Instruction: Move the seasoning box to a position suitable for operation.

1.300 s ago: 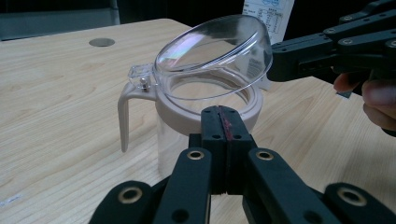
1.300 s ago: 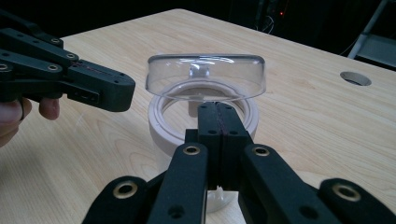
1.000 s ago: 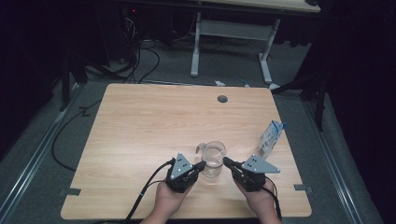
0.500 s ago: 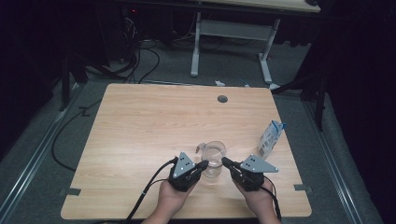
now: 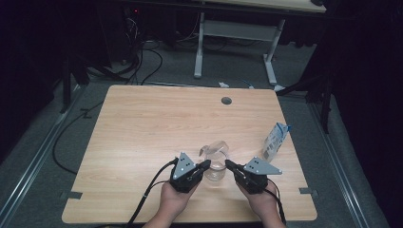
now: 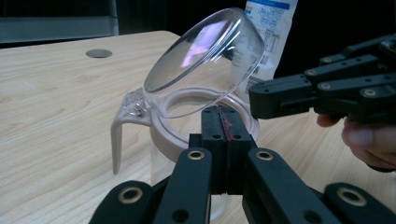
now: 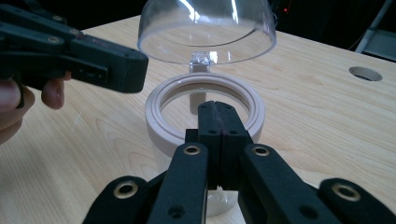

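Nothing has moved since the earlier frames: both hands sit where they were, and the jug between them has not shifted. On the near part of the bench [image 5: 142, 123], the left gripper [image 5: 205, 165] and the right gripper [image 5: 229, 165] point at each other, with the clear jug [image 5: 215, 164] standing in the gap between their tips. Each pair of jaws is pressed fully together and holds nothing; in the left gripper view and the right gripper view the black pads meet along a thin reddish seam.

Just past the left jaws, the jug's pale, smooth plastic collar [image 6: 175, 140] forms a round ring over a transparent body, with a flat handle [image 6: 116, 140] dropping at its far left. Its domed lid [image 6: 210, 60], clear and glossy, is hinged up and tilted open above the ring. From the right jaws the same ring [image 7: 205, 107] lies directly ahead and close, the lid [image 7: 205, 32] rising behind it.

The other gripper's black, bolted linkage crosses each gripper view near the jug's rim, so each one stands in the other's way at the opening. Beyond the right jaws, toward the bench's right edge and well apart from the jug, stands a small blue-and-white carton [image 5: 275, 141] with a gabled top. Light wood-grain laminate covers the bench, and a round cable hole [image 5: 226, 100] lies far ahead of both jaws.
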`<action>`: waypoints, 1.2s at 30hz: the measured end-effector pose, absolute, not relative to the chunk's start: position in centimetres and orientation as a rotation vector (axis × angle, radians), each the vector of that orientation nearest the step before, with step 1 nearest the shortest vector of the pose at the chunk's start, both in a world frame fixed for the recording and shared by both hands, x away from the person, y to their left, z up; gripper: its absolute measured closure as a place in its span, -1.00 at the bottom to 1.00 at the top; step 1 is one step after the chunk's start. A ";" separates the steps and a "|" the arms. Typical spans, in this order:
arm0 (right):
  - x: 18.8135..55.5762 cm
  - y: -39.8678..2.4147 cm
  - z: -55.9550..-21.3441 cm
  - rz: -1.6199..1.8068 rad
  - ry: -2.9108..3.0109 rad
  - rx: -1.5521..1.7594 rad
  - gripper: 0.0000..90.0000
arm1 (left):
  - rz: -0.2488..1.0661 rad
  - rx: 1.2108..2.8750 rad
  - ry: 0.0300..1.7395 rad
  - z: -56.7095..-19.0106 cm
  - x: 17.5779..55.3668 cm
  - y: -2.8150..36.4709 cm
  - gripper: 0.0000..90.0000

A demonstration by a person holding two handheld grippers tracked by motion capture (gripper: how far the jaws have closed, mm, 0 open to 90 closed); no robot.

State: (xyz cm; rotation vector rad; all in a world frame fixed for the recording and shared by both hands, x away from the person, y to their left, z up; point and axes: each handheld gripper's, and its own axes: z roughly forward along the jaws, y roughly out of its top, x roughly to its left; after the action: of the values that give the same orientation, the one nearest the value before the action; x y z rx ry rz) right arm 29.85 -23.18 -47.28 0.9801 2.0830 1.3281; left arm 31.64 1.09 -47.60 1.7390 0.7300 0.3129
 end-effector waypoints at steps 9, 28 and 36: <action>29.8 -23.2 -47.4 1.325 2.083 0.972 1.00 | 0.326 1.713 0.752 -47.4 32.1 1.5 1.00; 29.7 -23.2 -47.5 1.324 2.080 0.963 1.00 | 0.357 1.681 0.796 -47.2 33.1 2.4 1.00; 29.7 -23.2 -47.5 1.324 2.080 0.960 1.00 | 0.378 1.684 0.818 -47.4 33.5 2.9 1.00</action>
State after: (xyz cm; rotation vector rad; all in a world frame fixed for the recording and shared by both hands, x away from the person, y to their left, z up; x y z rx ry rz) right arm 29.73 -23.21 -47.48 0.9600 2.0804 1.3239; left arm 33.52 2.93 -47.38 1.6835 0.8176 0.3782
